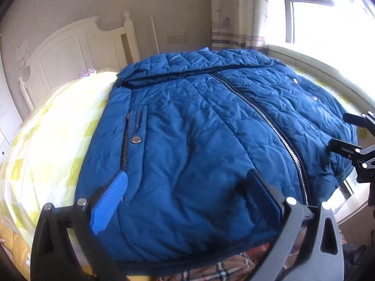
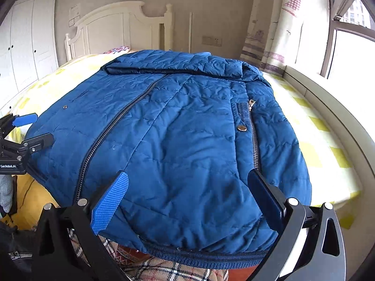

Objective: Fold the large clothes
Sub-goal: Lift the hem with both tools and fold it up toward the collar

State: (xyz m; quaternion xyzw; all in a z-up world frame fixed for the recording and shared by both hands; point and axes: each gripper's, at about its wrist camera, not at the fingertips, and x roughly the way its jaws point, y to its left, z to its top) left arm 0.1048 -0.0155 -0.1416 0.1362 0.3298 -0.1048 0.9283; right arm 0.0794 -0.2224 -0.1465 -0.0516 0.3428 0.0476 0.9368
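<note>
A blue quilted jacket [image 1: 199, 140] lies flat, front up and zipped, on the bed, collar toward the headboard; it also shows in the right wrist view [image 2: 175, 140]. My left gripper [image 1: 187, 187] is open, hovering over the hem on the jacket's left half. My right gripper [image 2: 187, 187] is open over the hem on the right half. Each gripper shows in the other's view: the right one [image 1: 349, 133] at the jacket's right edge, the left one [image 2: 35, 128] at its left edge. Neither holds cloth.
The bed has a yellow-and-white checked sheet [image 1: 58, 140] and a white headboard [image 2: 117, 28]. A plaid cloth [image 2: 164, 269] lies under the hem at the near edge. A window and curtain [image 2: 281, 23] are at the right, white wardrobes [image 2: 28, 42] at the left.
</note>
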